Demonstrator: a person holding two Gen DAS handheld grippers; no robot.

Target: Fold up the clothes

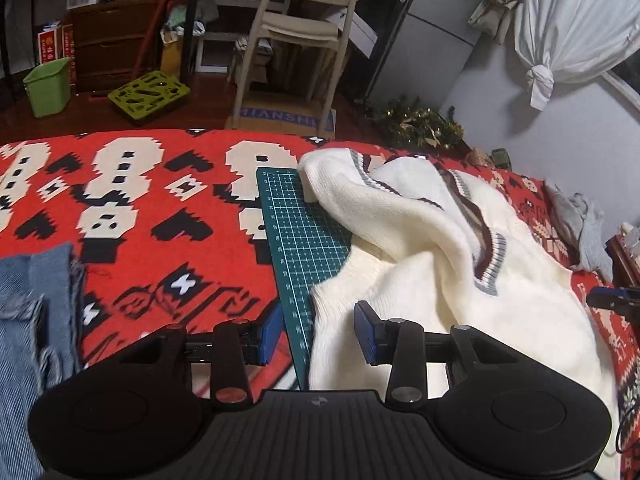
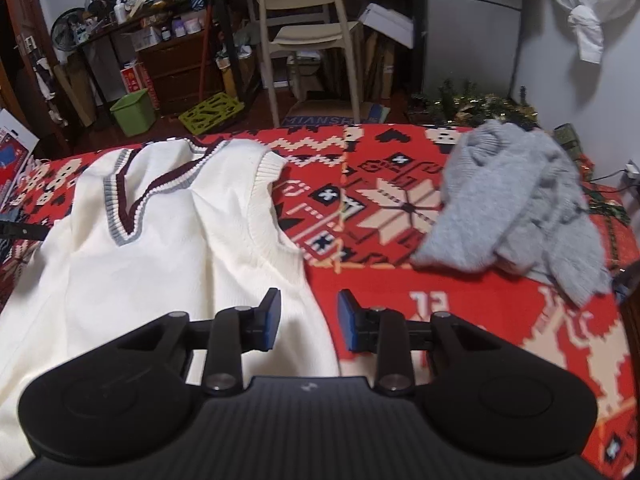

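Cream vest point(image 2: 160, 240) lying lengthwise, V-neck pointing away from both jaws, left gripper point(image 1: 316, 334) wide, empty over its edge, right gripper point(image 2: 306, 320) likewise, grey sweater point(image 2: 516, 208) beyond.

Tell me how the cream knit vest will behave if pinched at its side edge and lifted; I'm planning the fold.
The cream knit vest already lies in soft humps and creases, so it will probably droop rather than hold shape. Its thick ribbed knit suggests some weight, so the free part may drag over the red patterned blanket. The open right gripper straddles its edge; the knit looks grippy, not slippery.
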